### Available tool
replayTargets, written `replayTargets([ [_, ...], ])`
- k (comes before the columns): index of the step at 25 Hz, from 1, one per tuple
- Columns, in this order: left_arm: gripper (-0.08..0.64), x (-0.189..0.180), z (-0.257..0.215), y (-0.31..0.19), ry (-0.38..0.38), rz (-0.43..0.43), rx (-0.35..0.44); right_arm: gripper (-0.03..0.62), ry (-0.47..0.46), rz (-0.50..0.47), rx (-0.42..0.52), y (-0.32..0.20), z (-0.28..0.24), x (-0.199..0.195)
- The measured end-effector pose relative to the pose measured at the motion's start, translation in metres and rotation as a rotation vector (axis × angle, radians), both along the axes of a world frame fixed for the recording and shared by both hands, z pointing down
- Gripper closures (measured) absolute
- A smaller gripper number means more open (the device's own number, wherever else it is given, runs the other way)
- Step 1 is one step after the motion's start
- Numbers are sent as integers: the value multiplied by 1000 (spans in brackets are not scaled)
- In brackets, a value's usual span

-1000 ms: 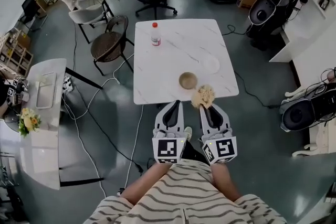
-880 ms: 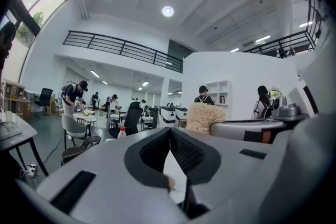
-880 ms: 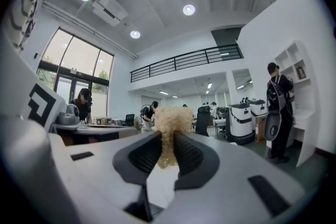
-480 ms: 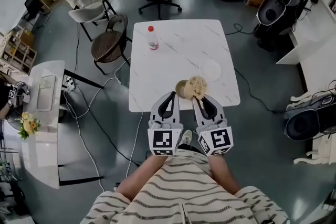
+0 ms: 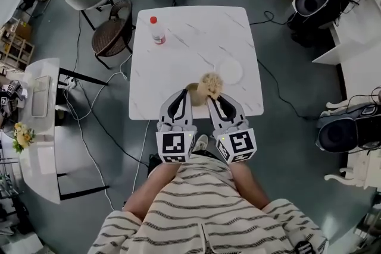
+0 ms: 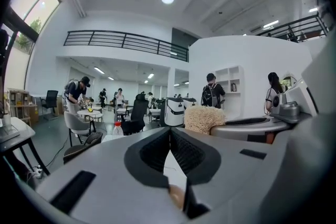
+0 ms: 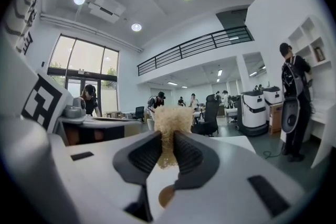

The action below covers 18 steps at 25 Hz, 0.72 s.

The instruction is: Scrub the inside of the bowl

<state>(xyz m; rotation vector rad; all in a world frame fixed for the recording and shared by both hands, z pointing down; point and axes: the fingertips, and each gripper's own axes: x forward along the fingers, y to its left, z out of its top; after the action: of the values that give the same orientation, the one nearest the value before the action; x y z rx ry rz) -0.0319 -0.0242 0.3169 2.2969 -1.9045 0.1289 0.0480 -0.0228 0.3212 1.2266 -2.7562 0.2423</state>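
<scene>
Right gripper (image 5: 212, 98) clamps the fibrous scrubber (image 5: 209, 85) over the bowl (image 5: 192, 91), near edge of the table (image 5: 178, 50). Left gripper (image 5: 181, 94), jaws pinched together, sits just left.

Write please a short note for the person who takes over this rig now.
Left tongs: shut, nothing between them, tips beside the small round brown bowl.
Right tongs: shut on the beige fibrous scrub pad, held over the bowl's right side.
Bowl: near the front edge of the white marble table.
Done: pad is at the bowl.
Left: scrub the inside; contact cannot be told yet.
</scene>
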Motion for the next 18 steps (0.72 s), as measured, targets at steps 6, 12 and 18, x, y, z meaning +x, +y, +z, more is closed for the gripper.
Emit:
replayTargets([
  [6,554,-1,23,-6,-1,-35,-56,520,0,-39,-51,-10,23,-1],
  [12,554,-18,46,-19,7,-35,-121,520,21,-24,-118,-23,50,-14],
  [18,554,-21,70,-31,25,-2,-188,520,42,-17,-176,-30,75,-22],
])
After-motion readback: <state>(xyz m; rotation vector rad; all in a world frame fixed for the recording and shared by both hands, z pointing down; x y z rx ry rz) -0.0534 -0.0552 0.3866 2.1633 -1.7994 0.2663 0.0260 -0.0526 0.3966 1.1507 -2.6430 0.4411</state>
